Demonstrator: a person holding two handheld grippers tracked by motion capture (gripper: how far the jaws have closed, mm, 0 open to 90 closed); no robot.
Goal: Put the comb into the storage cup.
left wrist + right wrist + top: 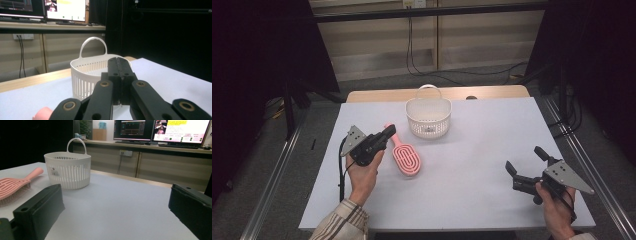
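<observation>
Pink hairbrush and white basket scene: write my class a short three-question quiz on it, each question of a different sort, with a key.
1. True or false: the pink hairbrush lies inside the white basket.
2. Multiple choice: how do the jaws of the right gripper stand? A) spread wide apart B) pressed together C) closed on the hairbrush
3. Fill in: the jaws of the left gripper are pressed ____.

Key
1. False: it lies flat on the table, beside the basket on the left gripper's side.
2. A: the right gripper view shows a wide gap with nothing between them.
3. Together: the left gripper view shows them meeting, with nothing between them.
</observation>
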